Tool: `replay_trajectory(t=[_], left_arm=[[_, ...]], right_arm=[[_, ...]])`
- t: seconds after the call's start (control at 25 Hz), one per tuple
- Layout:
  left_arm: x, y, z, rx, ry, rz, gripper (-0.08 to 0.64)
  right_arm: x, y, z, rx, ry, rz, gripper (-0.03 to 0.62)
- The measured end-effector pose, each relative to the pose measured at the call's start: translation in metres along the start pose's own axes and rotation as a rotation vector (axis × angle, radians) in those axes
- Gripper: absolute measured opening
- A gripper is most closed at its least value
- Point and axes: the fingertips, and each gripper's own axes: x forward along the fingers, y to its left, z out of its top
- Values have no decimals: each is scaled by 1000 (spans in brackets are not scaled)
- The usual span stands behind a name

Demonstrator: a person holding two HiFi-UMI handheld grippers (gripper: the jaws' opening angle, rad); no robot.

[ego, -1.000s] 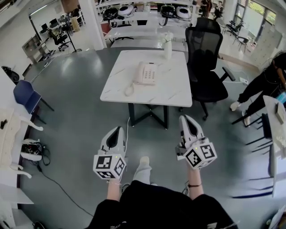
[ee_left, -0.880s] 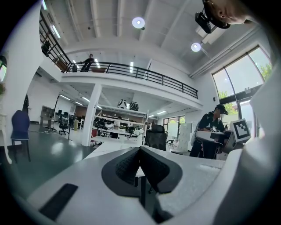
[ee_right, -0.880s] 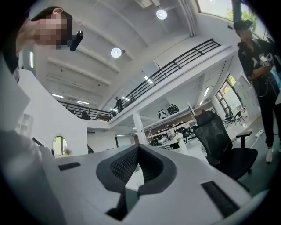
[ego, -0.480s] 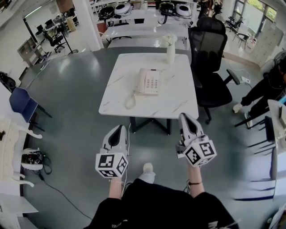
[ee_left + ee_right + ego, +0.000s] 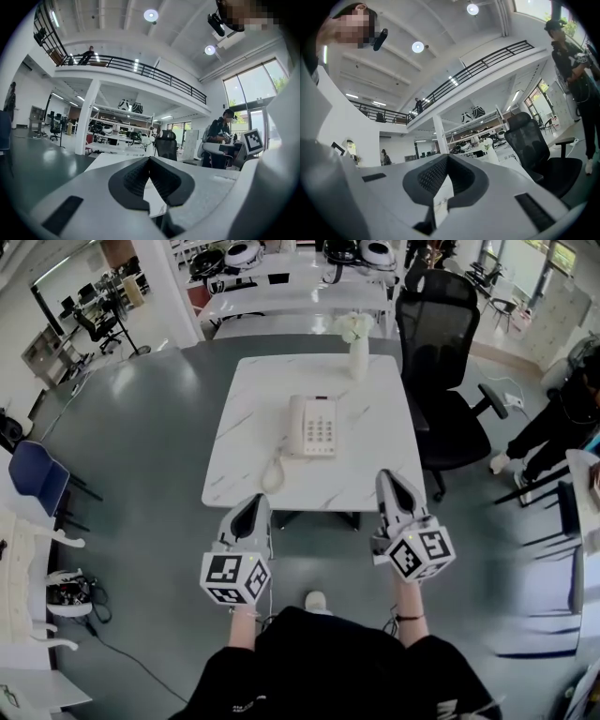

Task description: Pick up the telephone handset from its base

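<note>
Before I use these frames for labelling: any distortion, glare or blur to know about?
Head view: fisheye bows the room's edges, floor at lower right smeared, phone on the table sharp and evenly lit. Left gripper view: dark round vignette, ceiling lamps blown out. Right gripper view: same vignette, lamps flare.

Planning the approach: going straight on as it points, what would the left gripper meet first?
Probably the table edge, else it passes just above toward the cord; height unclear.

Bright, even light from windows [image 5: 243,93] and round ceiling lamps [image 5: 151,15]; the floor [image 5: 150,446] gleams softly. Fisheye bending throughout; both gripper views have black corners.
</note>
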Motion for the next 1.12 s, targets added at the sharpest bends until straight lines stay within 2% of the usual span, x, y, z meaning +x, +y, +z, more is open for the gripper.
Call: replay_trajectory(t=[0.36, 0.56, 1.12], left_arm=[[43, 33, -6, 5, 13, -6, -2], [64, 32, -19, -10, 57, -74, -2], [161, 54, -28, -23, 135, -20, -2]], right_arm=[[48, -14, -17, -3, 17, -31, -8], [63, -22, -27, -2, 42, -53, -8], [142, -83, -32, 25, 79, -39, -8]])
